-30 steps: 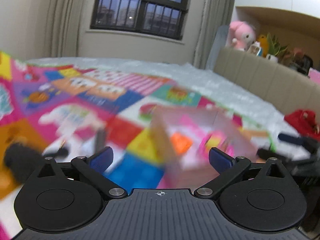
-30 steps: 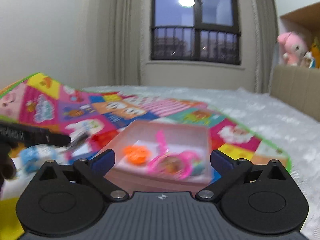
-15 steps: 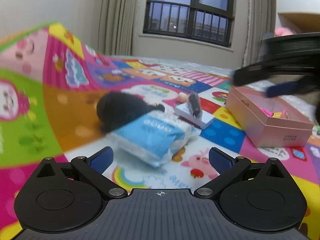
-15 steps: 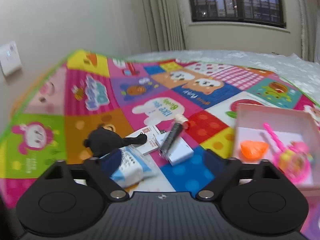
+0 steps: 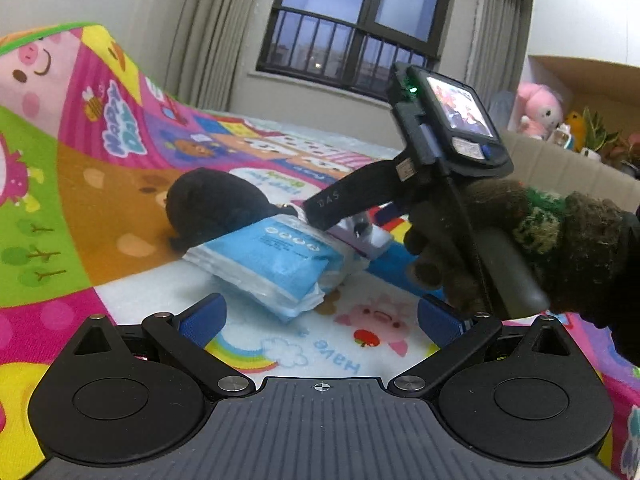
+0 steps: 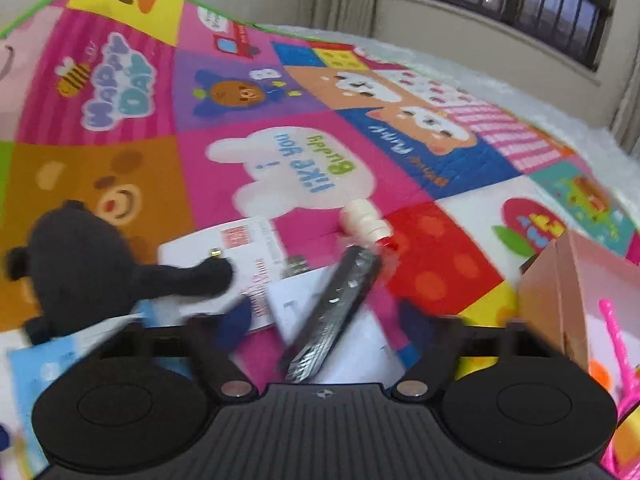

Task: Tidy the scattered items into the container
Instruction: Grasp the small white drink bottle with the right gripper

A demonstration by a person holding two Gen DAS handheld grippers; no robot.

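Note:
Scattered items lie together on the colourful play mat. A dark glittery stick (image 6: 336, 308) rests on a white box (image 6: 360, 336), between the fingers of my right gripper (image 6: 326, 322). Its jaws are closing and the pads stand clear of the stick. Beside it are a black plush toy (image 6: 80, 268), a white card (image 6: 248, 244) and a cream cap (image 6: 362, 220). The pink container box (image 6: 560, 292) sits at the right with a pink toy (image 6: 616, 340) inside. My left gripper (image 5: 320, 320) is open and empty, just short of a blue tissue pack (image 5: 280, 264).
A gloved hand (image 5: 540, 240) holding the right gripper fills the right of the left wrist view, above the white box (image 5: 372, 236). The black plush toy (image 5: 212, 208) lies behind the pack. The mat (image 5: 80, 200) curls up at left. A shelf with soft toys (image 5: 540, 108) stands far right.
My right gripper swung left from over the pink box down onto the pile, and its jaws narrowed. The left view turned from the box to the tissue pack, then held still.

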